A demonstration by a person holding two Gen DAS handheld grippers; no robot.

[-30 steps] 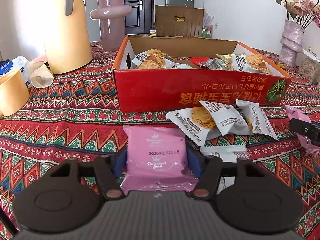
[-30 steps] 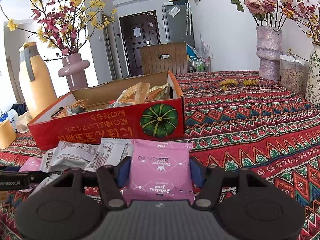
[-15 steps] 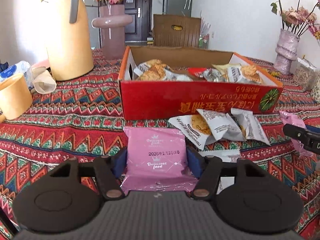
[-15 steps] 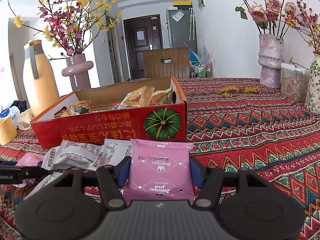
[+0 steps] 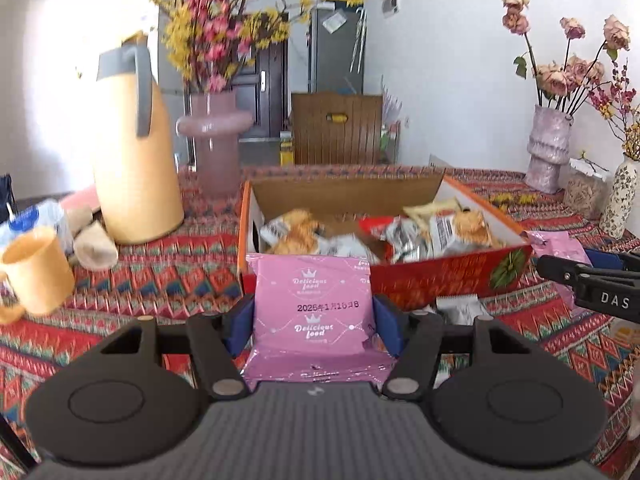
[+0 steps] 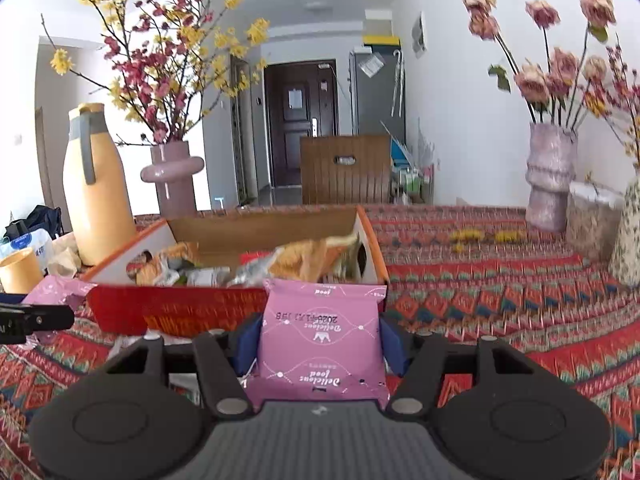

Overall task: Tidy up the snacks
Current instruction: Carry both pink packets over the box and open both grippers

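Left wrist view shows the left gripper (image 5: 314,320) clamped on a pink snack packet (image 5: 312,312); both blue pads (image 5: 240,326) press on the sides of the packet, which is held off the table, in front of the near wall of the red cardboard box (image 5: 432,280); the printed text on it reads upright; the box is open at the top and holds several silver and orange snack packets (image 5: 440,232); one silver packet (image 5: 460,308) lies on the patterned tablecloth (image 5: 160,276) just beside the near wall of the box; near the left edge of the table stand a yellow jug (image 5: 136,168) and a yellow cup (image 5: 36,270), and a pink vase (image 5: 214,144) with flowers stands behind the box; at the right edge of this view the other gripper comes in with its own pink packet.

Right wrist view shows the right gripper (image 6: 320,344) clamped on a second pink snack packet (image 6: 320,340); its blue pads (image 6: 394,344) touch both sides, and the text on this packet is upside down; this packet is also in the air, before the near right corner of the box (image 6: 180,312); a textured pink vase (image 6: 550,176) with roses stands near the far right corner of the table.
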